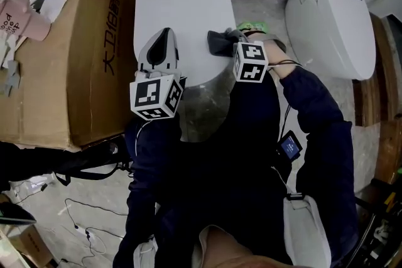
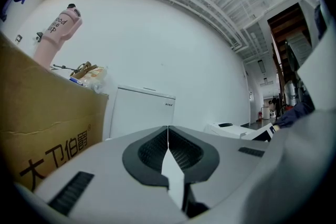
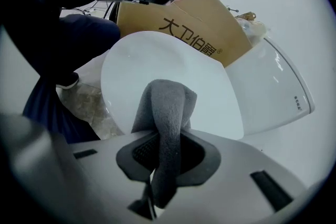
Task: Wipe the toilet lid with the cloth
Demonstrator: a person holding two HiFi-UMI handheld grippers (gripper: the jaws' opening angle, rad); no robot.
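The white toilet lid [image 1: 188, 56] [image 3: 157, 76] lies closed in front of the tank [image 1: 179, 0] [image 3: 273, 92]. A dark grey cloth [image 1: 220, 42] [image 3: 167, 113] rests on the lid's right part. My right gripper [image 1: 233, 38] [image 3: 167, 140] is shut on the cloth, which bulges out past its jaws onto the lid. My left gripper [image 1: 164, 37] [image 2: 168, 136] hovers over the lid's left side. Its jaws are pressed together with nothing between them.
A large cardboard box [image 1: 75, 53] [image 2: 37, 128] stands close on the left, with a pink bottle [image 1: 17, 17] [image 2: 55, 34] and clutter on top. A second white toilet [image 1: 330, 19] sits to the right. Cables and bags lie on the floor [image 1: 75, 210] at lower left.
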